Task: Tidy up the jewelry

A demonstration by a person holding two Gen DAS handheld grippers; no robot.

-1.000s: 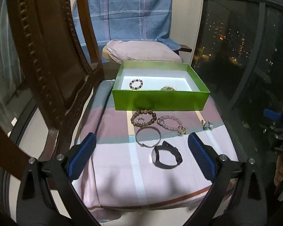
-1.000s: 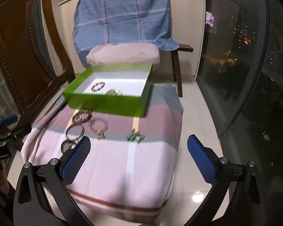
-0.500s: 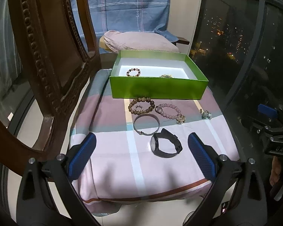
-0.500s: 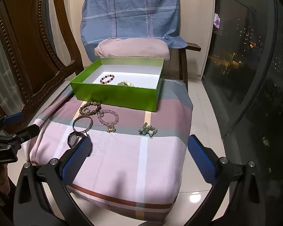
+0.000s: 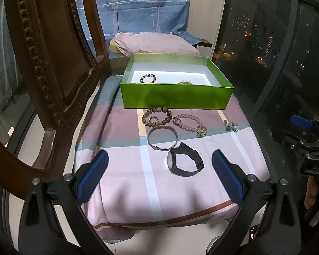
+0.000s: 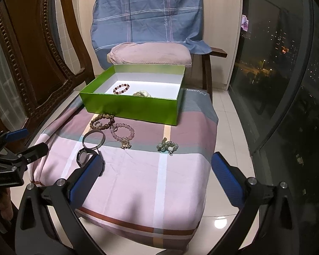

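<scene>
An open green box (image 5: 174, 101) (image 6: 136, 109) stands at the back of a cloth-covered seat and holds a beaded bracelet (image 5: 147, 78) (image 6: 121, 88) and a pale piece (image 6: 142, 94). In front of it lie a brown bead bracelet (image 5: 157, 116) (image 6: 102, 121), a pink bead bracelet (image 5: 188, 123) (image 6: 122, 130), a silver bangle (image 5: 162, 137) (image 6: 94, 140), a black watch (image 5: 185, 162) (image 6: 84, 158) and a green charm piece (image 5: 231, 125) (image 6: 167, 146). My left gripper (image 5: 159, 178) is open and empty, just short of the watch. My right gripper (image 6: 157, 174) is open and empty, nearer than the charm piece.
A carved wooden chair back (image 5: 53, 63) rises at the left. A pink cushion (image 6: 148, 53) and blue plaid cloth (image 6: 146, 10) sit behind the box. A dark window (image 6: 287, 63) runs along the right, with tiled floor (image 6: 225, 110) beside the seat.
Both grippers have risen and drawn back a little, so the seat and jewelry sit lower and farther in view. Both jaws stay open. No jewelry has moved.
</scene>
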